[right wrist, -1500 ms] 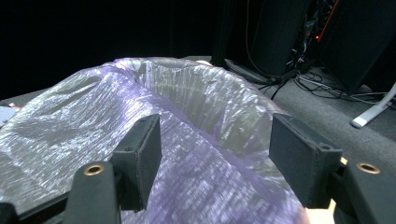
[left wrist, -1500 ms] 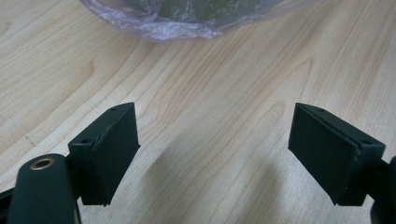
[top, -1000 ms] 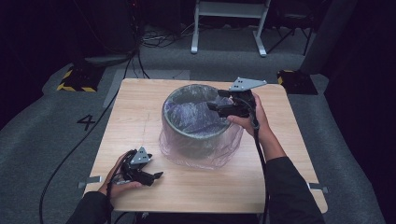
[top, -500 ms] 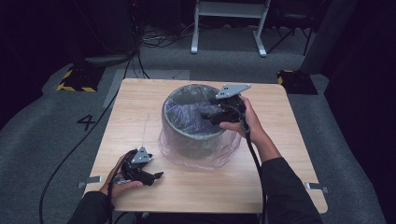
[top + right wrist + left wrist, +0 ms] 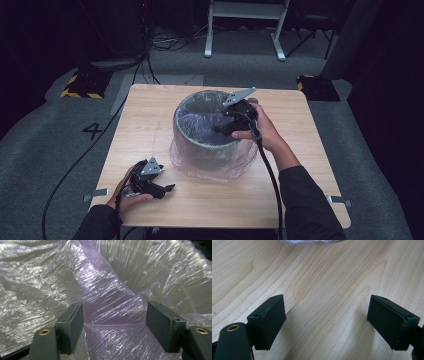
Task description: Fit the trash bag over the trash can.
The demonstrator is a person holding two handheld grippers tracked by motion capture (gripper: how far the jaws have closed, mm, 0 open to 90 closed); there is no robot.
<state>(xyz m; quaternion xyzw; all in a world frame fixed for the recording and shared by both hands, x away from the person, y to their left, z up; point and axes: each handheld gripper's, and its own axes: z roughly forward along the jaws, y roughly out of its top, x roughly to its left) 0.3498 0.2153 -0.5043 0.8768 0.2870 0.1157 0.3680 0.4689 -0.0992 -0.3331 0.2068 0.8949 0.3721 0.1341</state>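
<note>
At frame centre of the high view, the bin (image 5: 210,135) stands on the table (image 5: 310,150), lined with a clear bag (image 5: 200,160) whose surplus hangs down the outside wall. Right gripper (image 5: 223,129) reaches over the rim at the bin's right side, tips inside. Its own view shows the jaws apart, with a raised purple-tinted fold of bag (image 5: 110,305) running between them, not yet pinched. Left gripper (image 5: 167,189) rests at lower left on the table, jaws apart on bare wood (image 5: 324,290).

Step judged: seating the liner inside the bin. To do it well: close on the fold only, not a thick wad; press down toward the base slowly so the film does not tear; watch that the outer overhang is not dragged in over the rim.
</note>
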